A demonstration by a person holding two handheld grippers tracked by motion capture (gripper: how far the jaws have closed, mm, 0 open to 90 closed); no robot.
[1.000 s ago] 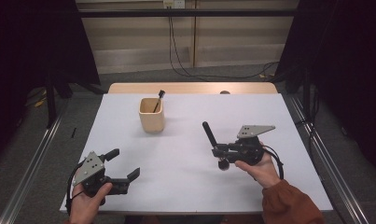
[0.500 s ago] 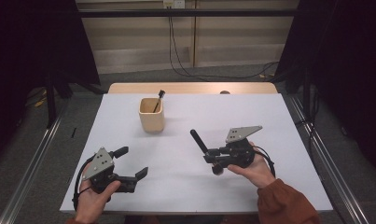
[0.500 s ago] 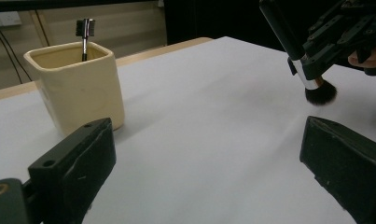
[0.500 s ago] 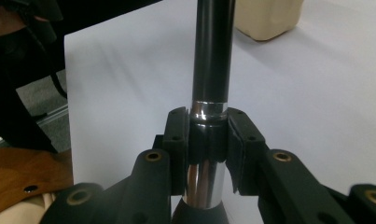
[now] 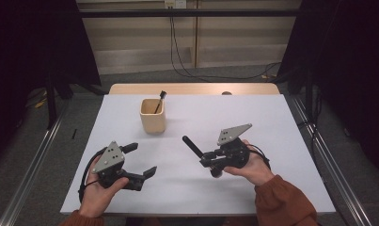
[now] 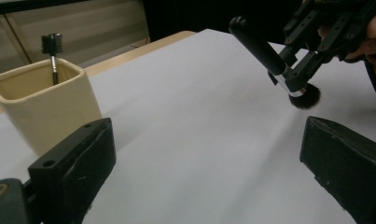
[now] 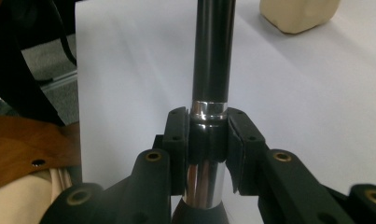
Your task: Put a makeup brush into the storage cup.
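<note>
Right claw (image 5: 210, 160) clamps the makeup brush (image 5: 193, 147); bristles probably downward.

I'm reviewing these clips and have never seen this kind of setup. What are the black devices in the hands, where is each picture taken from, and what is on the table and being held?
There is no robot here: a person holds a hand-operated two-jaw gripper in each hand. The high view looks down on the white table from above the person's side. The other two pictures come from cameras riding on the grippers, looking along their jaws.

The left gripper is open and empty. In its own view its two black jaws stand wide apart.

The right gripper is shut on a makeup brush, clamped at the silver band. The black handle points up and away towards the cup, and the dark bristle end sits below the jaws.

On the table stands a beige cup with a small brush sticking out of it.
</note>
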